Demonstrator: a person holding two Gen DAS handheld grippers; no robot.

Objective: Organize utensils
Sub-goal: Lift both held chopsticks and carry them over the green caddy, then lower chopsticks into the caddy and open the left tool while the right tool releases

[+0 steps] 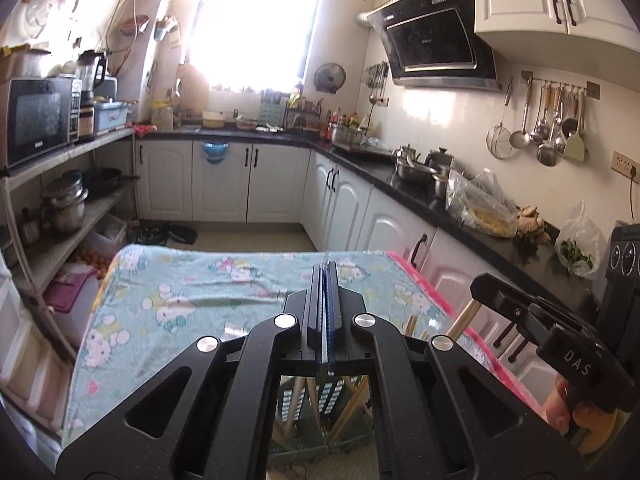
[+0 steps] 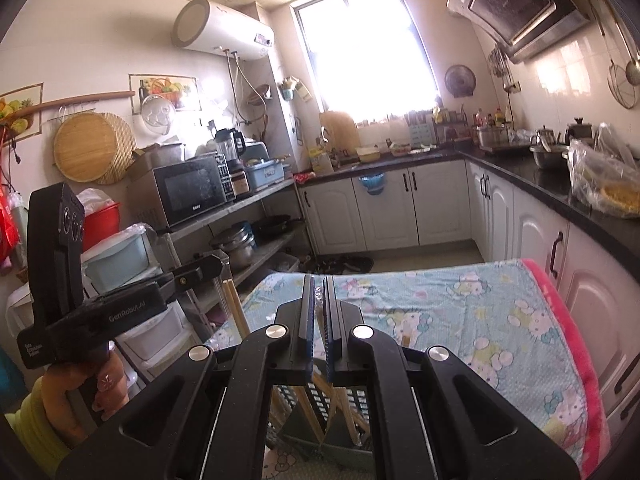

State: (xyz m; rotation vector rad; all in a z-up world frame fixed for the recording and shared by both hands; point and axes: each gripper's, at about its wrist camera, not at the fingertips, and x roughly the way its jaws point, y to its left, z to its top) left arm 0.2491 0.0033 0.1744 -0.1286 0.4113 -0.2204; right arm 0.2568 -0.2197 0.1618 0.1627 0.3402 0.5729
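Observation:
My left gripper [image 1: 325, 270] is held above the table with its jaws pressed together; a thin clear plastic edge shows at the tips. My right gripper [image 2: 318, 284] has its jaws nearly together with a bit of clear wrap between them. Wooden chopsticks [image 1: 464, 314] stick out under the right gripper in the left wrist view. Under both grippers a grey perforated utensil holder [image 2: 316, 404] stands with several wooden chopsticks [image 2: 308, 412] in it. In the right wrist view the left gripper [image 2: 200, 270] holds wooden chopsticks [image 2: 236, 312] in clear wrap.
The table is covered by a light blue cartoon cloth [image 1: 208, 292] with a pink edge [image 2: 576, 344]. A black countertop [image 1: 440, 200] with pots and bags runs along the right. Shelves with a microwave [image 2: 188, 192] stand to the left.

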